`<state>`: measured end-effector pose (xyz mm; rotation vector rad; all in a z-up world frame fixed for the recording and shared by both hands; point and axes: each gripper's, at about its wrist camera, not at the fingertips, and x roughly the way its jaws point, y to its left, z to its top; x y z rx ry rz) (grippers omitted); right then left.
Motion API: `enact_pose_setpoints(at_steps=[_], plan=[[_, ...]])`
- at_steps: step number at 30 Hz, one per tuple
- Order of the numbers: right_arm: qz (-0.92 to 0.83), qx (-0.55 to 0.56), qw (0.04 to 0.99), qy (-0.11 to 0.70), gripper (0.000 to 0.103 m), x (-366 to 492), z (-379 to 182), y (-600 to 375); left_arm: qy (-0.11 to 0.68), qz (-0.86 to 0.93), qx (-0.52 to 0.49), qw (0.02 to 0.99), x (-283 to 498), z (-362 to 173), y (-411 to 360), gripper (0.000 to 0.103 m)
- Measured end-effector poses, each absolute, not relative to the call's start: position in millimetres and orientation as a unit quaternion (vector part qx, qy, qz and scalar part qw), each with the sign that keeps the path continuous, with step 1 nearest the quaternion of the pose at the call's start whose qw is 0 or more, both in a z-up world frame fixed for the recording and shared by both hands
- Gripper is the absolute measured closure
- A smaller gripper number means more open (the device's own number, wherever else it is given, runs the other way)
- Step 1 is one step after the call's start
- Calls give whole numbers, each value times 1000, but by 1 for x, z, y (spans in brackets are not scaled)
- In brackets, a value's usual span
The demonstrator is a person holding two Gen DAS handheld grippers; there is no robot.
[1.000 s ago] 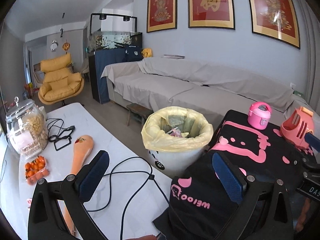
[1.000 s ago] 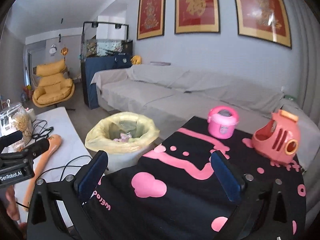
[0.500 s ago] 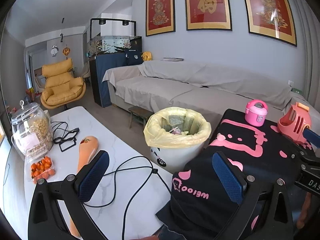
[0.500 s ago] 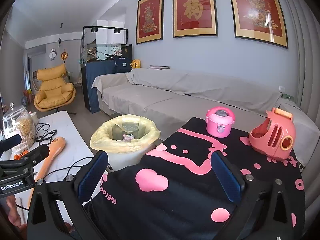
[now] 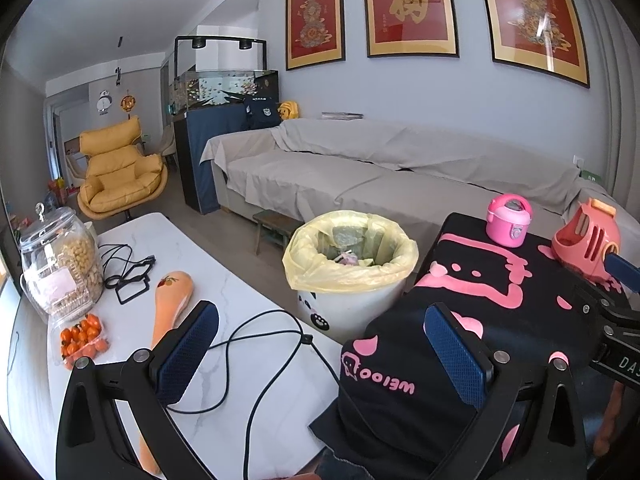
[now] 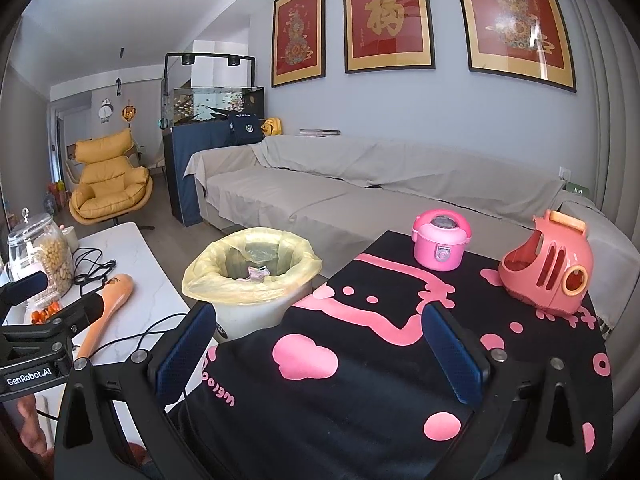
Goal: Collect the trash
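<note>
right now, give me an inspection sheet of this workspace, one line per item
surface: white marble-look table on the left; black cloth with pink print on the right.
job's things: white bin with yellow liner between them, some trash already inside; no loose trash seen on either surface.
clutter: glass jar, tub of small tomatoes, orange paddle-shaped item, pink toy rice cooker, salmon plastic toy.
grippers: left gripper open, holding nothing; right gripper open, holding nothing.
cables: black cable looping across the table; more by the jar.
surroundings: covered grey sofa, yellow armchair, fish tank, three framed pictures.
</note>
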<state>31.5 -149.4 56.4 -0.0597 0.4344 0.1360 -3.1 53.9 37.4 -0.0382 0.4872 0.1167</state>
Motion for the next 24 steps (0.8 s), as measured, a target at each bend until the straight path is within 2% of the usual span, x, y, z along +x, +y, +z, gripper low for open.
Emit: enact_pose_setpoints(at_steps=[24], plan=[[63, -26, 974, 217, 1, 29, 53, -151, 241, 59, -19, 969, -3, 36, 50, 1]])
